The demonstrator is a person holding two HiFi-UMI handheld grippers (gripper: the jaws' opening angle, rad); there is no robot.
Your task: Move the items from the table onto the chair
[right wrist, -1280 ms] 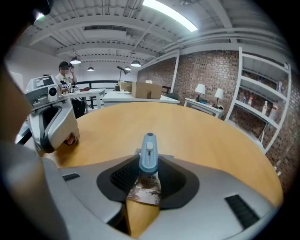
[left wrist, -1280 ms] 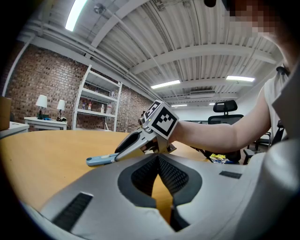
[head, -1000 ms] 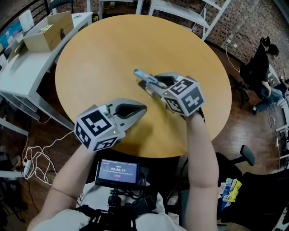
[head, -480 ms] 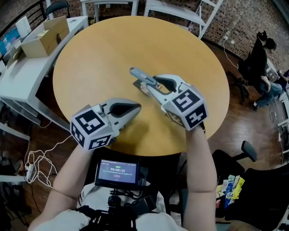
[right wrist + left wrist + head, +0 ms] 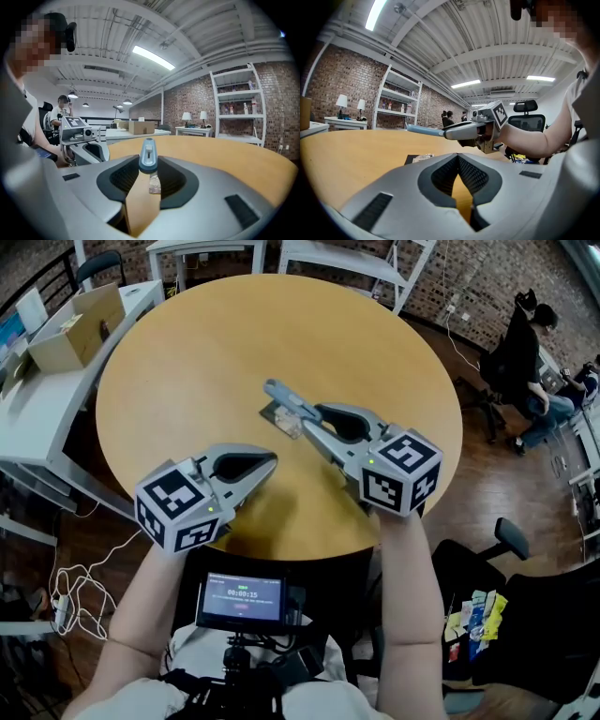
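Blue-grey utility knife [image 5: 284, 397] was clamped in the right gripper [image 5: 313, 416] above the table [image 5: 187, 343], evidently for carrying; the chair [image 5: 511, 559] stood at four o'clock. Left gripper [image 5: 270, 461] was closed and empty. A small packet [image 5: 277, 419] lay beneath the knife.

Left gripper [image 5: 458, 160] jaws together above table [image 5: 351, 150]; right gripper [image 5: 451, 134] beyond, clamping blue-grey tool [image 5: 423, 131]; dark packet [image 5: 417, 159] on table.

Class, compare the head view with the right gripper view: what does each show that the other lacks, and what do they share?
Only the head view: the chair with colourful packets on it, and the small screen below the grippers. Only the right gripper view: the ceiling light strip and two table lamps. Both: the round table, the cardboard box, the left gripper, and the blue-grey tool clamped in the right gripper.
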